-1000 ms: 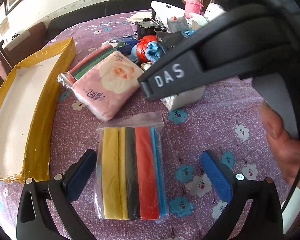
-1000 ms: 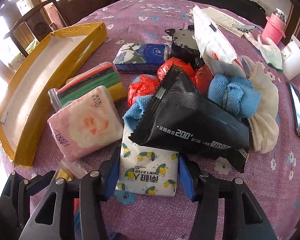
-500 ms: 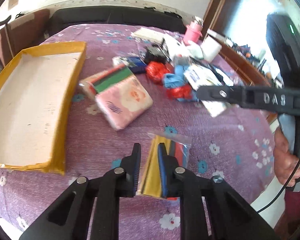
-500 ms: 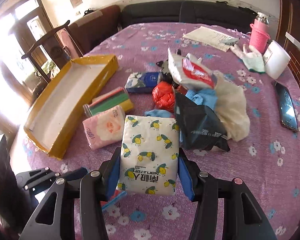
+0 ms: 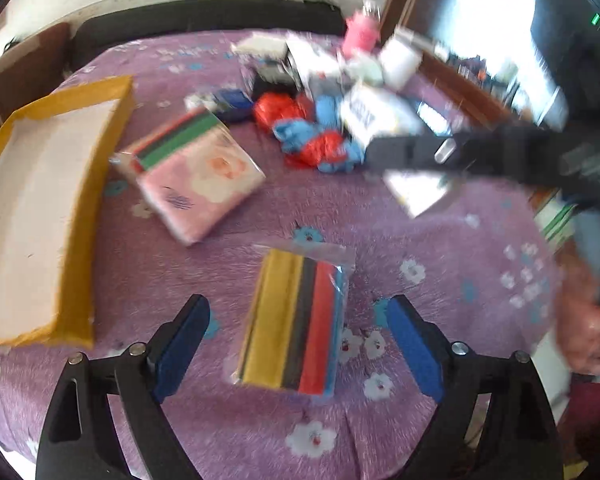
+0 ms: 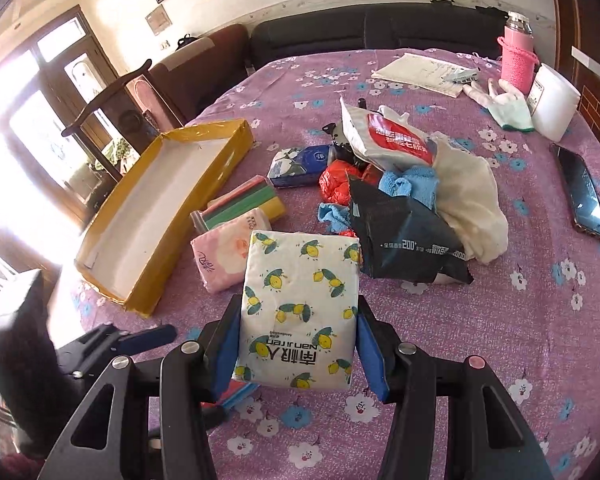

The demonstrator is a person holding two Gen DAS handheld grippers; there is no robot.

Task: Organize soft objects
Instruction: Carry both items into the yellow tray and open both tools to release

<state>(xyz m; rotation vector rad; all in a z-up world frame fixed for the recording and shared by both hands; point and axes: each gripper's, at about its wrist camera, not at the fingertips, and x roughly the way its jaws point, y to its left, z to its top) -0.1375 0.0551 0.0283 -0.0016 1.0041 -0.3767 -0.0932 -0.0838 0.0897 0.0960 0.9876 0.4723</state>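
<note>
One lemon-print tissue pack [image 6: 300, 308], white, plump, clamped between right gripper [image 6: 296, 344] fingers [image 6: 370, 354].

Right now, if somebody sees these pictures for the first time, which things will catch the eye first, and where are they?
First, the white tissue pack with lemon print, clamped between the right gripper pads, above the purple tablecloth. Next, the bag of coloured foam strips lying flat between the open left gripper fingers. Then the empty yellow box at the table's left, beside the messy pile.

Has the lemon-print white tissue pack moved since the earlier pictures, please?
Yes. The lemon-print white tissue pack, clamped in the right hand-held gripper, has risen off the purple floral tablecloth, away from the black wipes pouch.
</note>
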